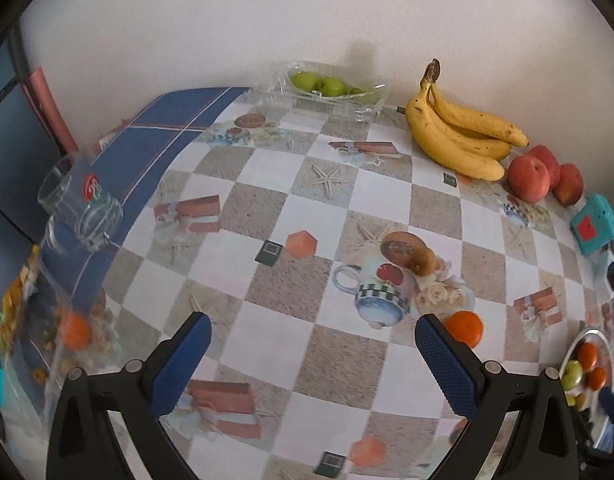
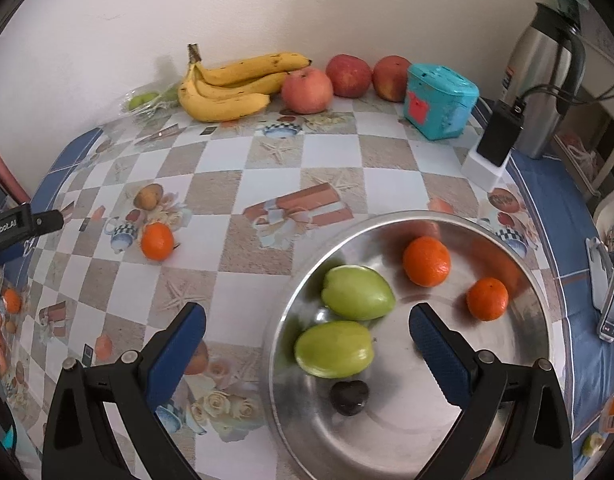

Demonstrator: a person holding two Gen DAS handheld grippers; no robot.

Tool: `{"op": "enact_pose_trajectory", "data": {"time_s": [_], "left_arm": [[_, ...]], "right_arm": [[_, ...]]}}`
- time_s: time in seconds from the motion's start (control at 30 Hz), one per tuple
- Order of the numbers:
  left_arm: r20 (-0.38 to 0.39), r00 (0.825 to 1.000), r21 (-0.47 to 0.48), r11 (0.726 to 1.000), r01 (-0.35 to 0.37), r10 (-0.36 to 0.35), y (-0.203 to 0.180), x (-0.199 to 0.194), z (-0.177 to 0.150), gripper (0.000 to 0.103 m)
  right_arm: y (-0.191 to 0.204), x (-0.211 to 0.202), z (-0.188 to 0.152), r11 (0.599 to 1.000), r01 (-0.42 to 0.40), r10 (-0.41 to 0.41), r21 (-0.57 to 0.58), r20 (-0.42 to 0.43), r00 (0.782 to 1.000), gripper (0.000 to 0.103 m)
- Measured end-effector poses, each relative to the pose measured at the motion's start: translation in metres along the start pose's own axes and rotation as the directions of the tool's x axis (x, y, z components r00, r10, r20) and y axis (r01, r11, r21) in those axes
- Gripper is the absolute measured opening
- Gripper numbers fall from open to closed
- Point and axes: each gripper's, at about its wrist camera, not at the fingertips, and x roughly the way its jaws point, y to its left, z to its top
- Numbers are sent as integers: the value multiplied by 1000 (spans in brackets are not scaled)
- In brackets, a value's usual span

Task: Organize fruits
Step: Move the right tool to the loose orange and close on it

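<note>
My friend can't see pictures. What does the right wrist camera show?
A metal bowl holds two green fruits, two oranges and one small dark fruit. The right gripper hovers above with its jaws open. Another orange lies on the checked tablecloth; bananas and apples sit by the wall.

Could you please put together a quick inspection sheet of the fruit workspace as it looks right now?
Surface: table under a checkered printed cloth with a blue border.
Job's things: steel bowl holds two green fruits, two tangerines and a dark fruit; loose tangerine and kiwi on the cloth; bananas and three apples by the wall; green fruits in a clear tray.
Clutter: teal box, glass mug.
Grippers: left gripper and right gripper open, empty.
Cables: black adapter with leads.
Surroundings: steel flask, white wall.
</note>
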Motion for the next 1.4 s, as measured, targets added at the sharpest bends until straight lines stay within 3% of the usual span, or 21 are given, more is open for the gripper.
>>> {"op": "enact_pose_trajectory", "data": {"time_s": [0.47,0.93,1.4], "left_arm": [[-58,997,20,999,-51,52,27,22,-4,103],[-108,994,-50,999,-19,13,49,35,-7,103],[-121,992,-79,996,32,-42,45,47,-6,103]], "right_arm": [[43,12,1,998,-42,41,-49,-23,999,101],[85,34,-1,990,-91,83,-103,-86,993,101],[97,69,23,991,-132,128,-31,-112,985,101]]}}
